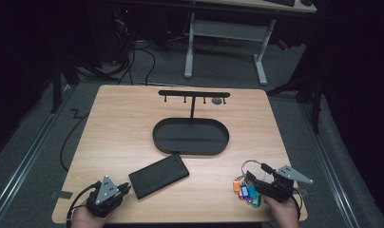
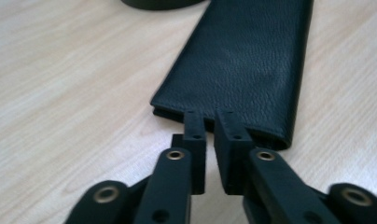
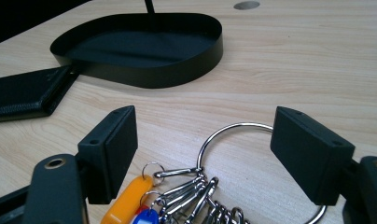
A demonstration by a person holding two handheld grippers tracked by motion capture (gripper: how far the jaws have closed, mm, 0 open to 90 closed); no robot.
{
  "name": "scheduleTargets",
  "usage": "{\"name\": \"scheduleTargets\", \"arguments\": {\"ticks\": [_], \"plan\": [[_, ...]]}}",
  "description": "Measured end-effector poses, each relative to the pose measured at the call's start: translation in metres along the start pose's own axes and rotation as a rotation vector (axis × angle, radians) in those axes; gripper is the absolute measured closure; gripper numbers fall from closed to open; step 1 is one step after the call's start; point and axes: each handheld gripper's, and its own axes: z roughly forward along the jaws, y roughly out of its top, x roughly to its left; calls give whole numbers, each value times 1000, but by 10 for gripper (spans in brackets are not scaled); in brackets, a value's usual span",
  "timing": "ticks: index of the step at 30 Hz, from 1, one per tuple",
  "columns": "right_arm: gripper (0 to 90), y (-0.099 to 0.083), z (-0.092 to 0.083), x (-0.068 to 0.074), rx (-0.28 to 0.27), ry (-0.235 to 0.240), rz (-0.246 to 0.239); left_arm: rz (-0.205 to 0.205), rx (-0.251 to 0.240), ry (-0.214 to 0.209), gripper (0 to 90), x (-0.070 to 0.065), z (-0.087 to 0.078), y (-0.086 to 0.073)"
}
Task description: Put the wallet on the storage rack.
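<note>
- The left gripper (image 1: 115,191) sat at the near left corner of the table (image 1: 114,128), held in a hand (image 1: 85,217) that came in over the near edge.
- Seen from the left gripper view, its jaws stood almost together with a thin slit between them, their tips at the near short edge of the black leather wallet (image 2: 242,65). Nothing lay in the slit; whether the tips touched the wallet's edge could not be told.
- The wallet (image 1: 158,175) lay flat near the table's near edge, left of centre, set at a slant, with its far corner just beside the rim of the black oval tray (image 1: 190,151).
- The right gripper (image 1: 260,186) sat at the near right corner, held in the other hand (image 1: 281,213).
- In the right gripper view, its jaws stood wide apart, one on each side of the large steel key ring (image 3: 252,154); neither pad pressed on it.
- The key ring lay flat on the table with clips and coloured tags (image 1: 246,192) bunched on its near side, among them an orange tag (image 3: 126,198) and a blue one.
- The tray stood at the middle of the table; a thin post rose from its far side to a black bar with hooks (image 1: 194,94).
- A small round hole (image 3: 246,5) marked the table toward the far edge.
</note>
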Motion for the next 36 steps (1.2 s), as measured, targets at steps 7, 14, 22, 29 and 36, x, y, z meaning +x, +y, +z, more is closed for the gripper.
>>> {"name": "scheduleTargets", "arguments": {"ticks": [7, 14, 22, 29, 36], "plan": [[232, -4, -6, -1, 2, -17, 4, 43, -18, -45, 607, -7, 9, 11], [232, -6, -10, -4, 3, -33, 13, 67, -51, -117, 455, -16, 17, 22], [225, -5, -10, -5, -5, -35, 19, 180, -28, -137, 411, -36, 36, 37], [224, -5, -9, -5, 2, -34, 18, 179, -41, -144, 460, -38, 43, 45], [225, -5, -7, -4, 4, -30, 12, 166, -34, -143, 431, -45, 63, 62]]}}
